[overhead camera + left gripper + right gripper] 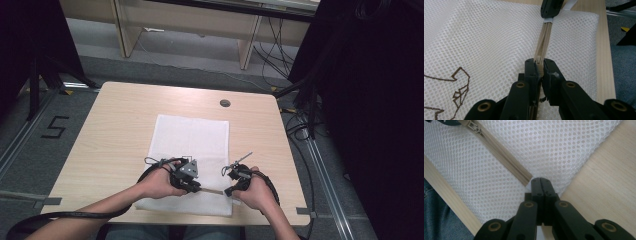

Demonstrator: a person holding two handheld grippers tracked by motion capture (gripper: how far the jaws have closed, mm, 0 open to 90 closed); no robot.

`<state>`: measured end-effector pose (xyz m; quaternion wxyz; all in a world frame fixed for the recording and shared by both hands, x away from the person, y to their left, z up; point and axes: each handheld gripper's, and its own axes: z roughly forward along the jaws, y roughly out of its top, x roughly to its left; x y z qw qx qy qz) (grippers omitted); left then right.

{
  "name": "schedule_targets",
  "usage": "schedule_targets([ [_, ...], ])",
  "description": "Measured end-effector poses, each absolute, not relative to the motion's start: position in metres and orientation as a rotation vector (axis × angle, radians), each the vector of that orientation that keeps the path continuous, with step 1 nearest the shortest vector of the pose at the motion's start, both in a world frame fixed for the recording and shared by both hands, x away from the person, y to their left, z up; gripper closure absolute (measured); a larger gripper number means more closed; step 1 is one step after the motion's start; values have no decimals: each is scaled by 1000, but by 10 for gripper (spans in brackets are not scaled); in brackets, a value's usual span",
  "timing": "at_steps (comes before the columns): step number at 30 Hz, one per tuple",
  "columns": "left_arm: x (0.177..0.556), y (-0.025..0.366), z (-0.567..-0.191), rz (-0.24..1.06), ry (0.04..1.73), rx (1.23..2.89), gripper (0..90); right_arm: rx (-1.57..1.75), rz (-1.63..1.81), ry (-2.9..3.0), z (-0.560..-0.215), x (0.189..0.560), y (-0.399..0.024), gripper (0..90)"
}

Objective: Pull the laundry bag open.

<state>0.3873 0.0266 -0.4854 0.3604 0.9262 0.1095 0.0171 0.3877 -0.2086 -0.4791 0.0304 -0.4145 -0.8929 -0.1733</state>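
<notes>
A white mesh bag [192, 140] lies flat on the wooden table [115, 130]. A beige zipper [212, 191] runs along its near edge. My left gripper [199, 189] is shut on the zipper's pull; in the left gripper view the jaws [539, 65] pinch the beige pull, and the zipper [544, 42] runs away toward the right gripper [551, 7]. My right gripper [228, 192] is shut on the bag's mesh at the zipper's end [540, 182]. From there the zipper [504, 157] leads up to the slider [472, 125] beside the left gripper [446, 122].
A round cable hole [225, 103] sits at the table's far side. The table's near edge [451, 197] lies just behind both grippers. A brown embroidered mark [459, 85] is on the bag. Cables and dark stands [310, 100] stand at the right on the floor.
</notes>
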Motion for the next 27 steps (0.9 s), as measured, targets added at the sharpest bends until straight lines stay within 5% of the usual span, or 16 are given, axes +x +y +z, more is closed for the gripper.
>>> schedule_targets([
  [27,391,56,-484,72,324,2413,818,-1295,-512,-2736,-478,387,-208,900],
])
